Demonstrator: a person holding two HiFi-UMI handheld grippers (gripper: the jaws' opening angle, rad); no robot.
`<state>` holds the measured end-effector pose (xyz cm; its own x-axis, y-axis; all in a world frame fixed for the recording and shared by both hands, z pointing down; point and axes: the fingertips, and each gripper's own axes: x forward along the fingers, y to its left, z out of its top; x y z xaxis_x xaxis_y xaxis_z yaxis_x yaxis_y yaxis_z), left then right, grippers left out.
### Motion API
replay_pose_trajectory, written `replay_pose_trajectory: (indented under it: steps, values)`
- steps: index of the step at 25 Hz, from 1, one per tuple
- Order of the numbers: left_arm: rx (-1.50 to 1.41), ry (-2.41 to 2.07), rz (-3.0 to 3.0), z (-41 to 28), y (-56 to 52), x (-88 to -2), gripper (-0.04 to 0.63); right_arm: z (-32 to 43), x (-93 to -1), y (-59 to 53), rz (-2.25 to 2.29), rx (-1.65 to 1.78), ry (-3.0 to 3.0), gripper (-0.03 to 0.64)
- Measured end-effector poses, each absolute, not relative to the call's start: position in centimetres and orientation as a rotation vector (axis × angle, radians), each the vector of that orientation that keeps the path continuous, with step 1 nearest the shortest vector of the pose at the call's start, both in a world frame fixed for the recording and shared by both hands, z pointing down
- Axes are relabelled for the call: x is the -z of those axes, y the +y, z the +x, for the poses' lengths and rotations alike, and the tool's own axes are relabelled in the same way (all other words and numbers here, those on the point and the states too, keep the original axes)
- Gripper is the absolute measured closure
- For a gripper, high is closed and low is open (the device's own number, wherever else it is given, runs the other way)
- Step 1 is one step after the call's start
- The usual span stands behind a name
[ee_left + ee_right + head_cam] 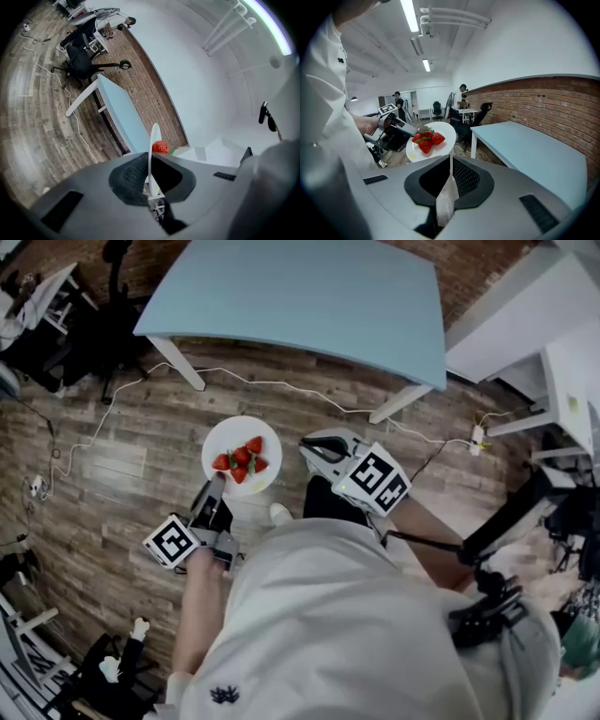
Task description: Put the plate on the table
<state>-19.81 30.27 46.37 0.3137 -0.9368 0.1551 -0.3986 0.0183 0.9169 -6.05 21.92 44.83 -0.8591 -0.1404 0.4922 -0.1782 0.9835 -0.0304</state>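
Head view, looking steeply down. A person in a white shirt [328,634] fills the lower half. Left of ctr, the left tool [215,488] is clamped on the near rim of a round white plate [234,434], held in the air over the brown wood-plank floor [141,427]. A cluster of red strawberries [242,460] sits on the plate. The plate is not on the light blue rectangular worktop [309,296], which spans the top of the frame, apart from it. Just right of the plate, the right tool [317,448] has its jaws together w/ nothing btw them. A thin white cable [281,383] crosses the floor below the worktop.

Left gripper view: plate edge-on at ctr, pinched btw both jaws, one strawberry showing at its right.

Right gripper view: closed jaws at bottom ctr, plate w/ strawberries just above, left of ctr. Worktop at right, red brick wall [543,98] behind it.
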Motion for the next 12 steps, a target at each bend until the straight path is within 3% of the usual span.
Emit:
replay_pose_trajectory:
  steps: [12]
  values:
    - [0.635, -1.222, 1.559, -19.1, 24.2, -46.6, 0.586, -4.0, -45.2, 16.8, 0.297, -0.151, -2.645, 0.505]
